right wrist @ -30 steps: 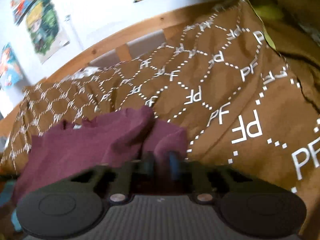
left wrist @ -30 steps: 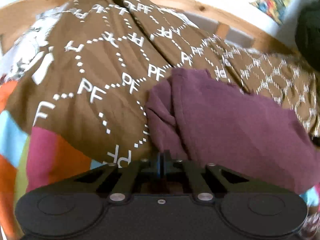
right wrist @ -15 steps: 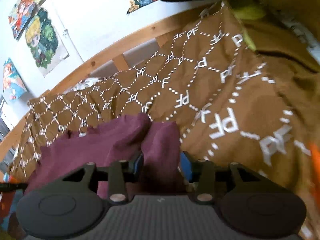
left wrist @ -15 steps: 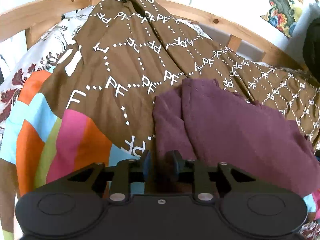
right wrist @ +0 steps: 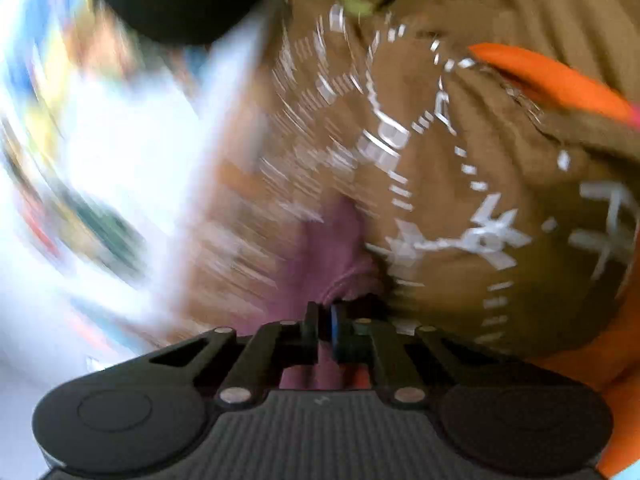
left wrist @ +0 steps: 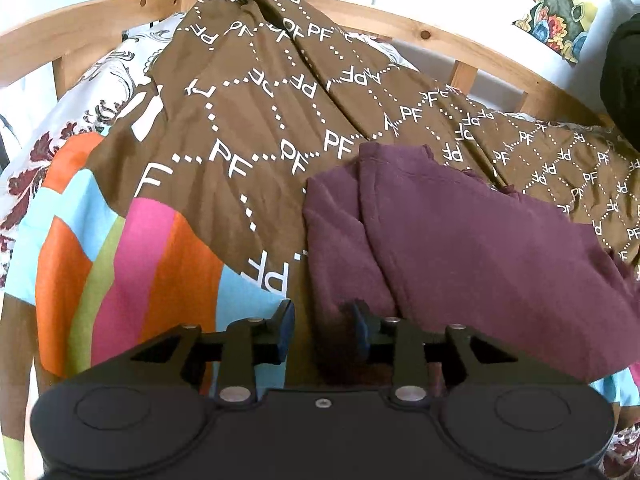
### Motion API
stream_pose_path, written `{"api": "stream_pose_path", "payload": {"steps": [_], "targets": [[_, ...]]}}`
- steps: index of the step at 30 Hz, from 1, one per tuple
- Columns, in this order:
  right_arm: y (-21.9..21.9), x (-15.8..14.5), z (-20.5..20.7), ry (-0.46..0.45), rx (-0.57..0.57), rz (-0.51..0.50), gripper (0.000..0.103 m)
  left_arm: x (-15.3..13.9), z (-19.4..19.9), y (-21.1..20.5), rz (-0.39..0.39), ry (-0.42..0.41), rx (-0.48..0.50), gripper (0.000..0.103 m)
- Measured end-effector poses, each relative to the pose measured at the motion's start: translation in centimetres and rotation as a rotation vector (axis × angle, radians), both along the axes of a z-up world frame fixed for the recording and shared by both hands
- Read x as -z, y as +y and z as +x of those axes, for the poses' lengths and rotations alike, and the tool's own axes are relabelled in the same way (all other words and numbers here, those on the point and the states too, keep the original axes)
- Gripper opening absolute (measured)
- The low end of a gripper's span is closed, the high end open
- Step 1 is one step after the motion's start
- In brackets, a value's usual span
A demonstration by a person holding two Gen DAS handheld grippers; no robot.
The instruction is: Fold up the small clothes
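Left tool (left wrist: 322,330) is opening, a near edge of the maroon garment (left wrist: 472,248) loose between its jaws; right tool (right wrist: 324,320) pinches maroon cloth tight. Garment lies partly folded on the brown bedspread (left wrist: 256,120); folding looks half done, with more tidying left.

I see matt maroon knit garment (left wrist: 472,240), smooth printed brown sheet (left wrist: 256,120), knotty bare wood bed frame (left wrist: 424,34), matt black plastic left gripper (left wrist: 322,320).

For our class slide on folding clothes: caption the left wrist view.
Left claw opening over the edge of a purple garment lying on a brown patterned blanket.
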State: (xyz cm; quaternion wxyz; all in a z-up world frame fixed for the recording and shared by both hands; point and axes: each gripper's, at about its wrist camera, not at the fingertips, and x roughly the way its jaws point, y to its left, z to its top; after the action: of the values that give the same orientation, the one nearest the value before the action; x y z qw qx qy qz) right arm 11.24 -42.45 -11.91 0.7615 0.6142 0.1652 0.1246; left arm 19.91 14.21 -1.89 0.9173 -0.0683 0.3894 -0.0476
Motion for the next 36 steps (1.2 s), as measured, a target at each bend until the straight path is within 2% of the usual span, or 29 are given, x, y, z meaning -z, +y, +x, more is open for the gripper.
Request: {"api": "stream_pose_path", "payload": {"steps": [1, 3, 5, 8, 10, 11, 12, 14, 16, 19, 22, 24, 25, 28, 31, 33, 36], "targets": [[-0.2, -0.1, -0.3, 0.008, 0.018, -0.02, 0.006, 0.1, 0.0, 0.0, 0.001, 0.002, 0.001, 0.034], [0.2, -0.4, -0.2, 0.07, 0.008, -0.171, 0.006, 0.4, -0.1, 0.1, 0.002, 0.003, 0.006, 0.034], [0.6, -0.1, 0.0, 0.144, -0.003, -0.267, 0.006, 0.6, 0.0, 0.3, 0.003, 0.009, 0.01, 0.032], [2.1, -0.7, 0.2, 0.202, -0.022, -0.473, 0.01, 0.6, -0.2, 0.4, 0.003, 0.007, 0.02, 0.029], [3.1, -2.1, 0.5, 0.218, -0.025, -0.599, 0.018, 0.5, -0.3, 0.5, 0.001, 0.006, 0.026, 0.029], [3.6, -3.0, 0.6, 0.225, -0.02, -0.673, 0.029, 0.4, -0.4, 0.6, -0.004, 0.006, 0.027, 0.029], [4.5, -4.4, 0.6, 0.21, -0.012, -0.767, 0.047, 0.4, -0.3, 0.7, -0.008, 0.006, 0.027, 0.029], [7.3, -7.3, 1.4, 0.129, -0.036, -0.976, 0.062, 0.5, -0.3, 0.7, -0.012, 0.011, 0.027, 0.029], [10.6, -9.3, 3.5, 0.044, -0.131, -1.086, 0.063, 0.5, -0.3, 0.5, -0.003, 0.009, 0.035, 0.025], [16.7, -10.8, 7.5, -0.1, -0.323, -1.125, 0.064, 0.6, -0.1, 0.4, -0.006, 0.022, 0.029, 0.024], [24.3, -10.9, 12.3, -0.19, -0.519, -1.103, 0.066, 0.7, 0.0, 0.4, -0.01, 0.028, 0.026, 0.024], [29.0, -10.4, 14.3, -0.222, -0.6, -1.112, 0.067, 0.8, -0.1, 0.5, -0.012, 0.027, 0.026, 0.023], [31.3, -10.1, 15.5, -0.233, -0.63, -1.133, 0.067, 0.8, -0.1, 0.5, -0.016, 0.027, 0.026, 0.019], [36.3, -9.0, 17.4, -0.242, -0.701, -1.172, 0.066, 0.8, -0.3, 0.5, -0.034, 0.036, 0.033, 0.01], [39.1, -7.5, 18.7, -0.247, -0.699, -1.255, 0.065, 0.8, -0.2, 0.4, -0.029, 0.045, 0.033, 0.009], [39.3, -6.6, 19.6, -0.203, -0.661, -1.321, 0.064, 0.9, 0.0, 0.4, -0.033, 0.055, 0.023, 0.008], [37.3, -6.5, 19.6, -0.136, -0.643, -1.284, 0.065, 0.8, 0.2, 0.4, -0.036, 0.057, 0.021, 0.012]]}}
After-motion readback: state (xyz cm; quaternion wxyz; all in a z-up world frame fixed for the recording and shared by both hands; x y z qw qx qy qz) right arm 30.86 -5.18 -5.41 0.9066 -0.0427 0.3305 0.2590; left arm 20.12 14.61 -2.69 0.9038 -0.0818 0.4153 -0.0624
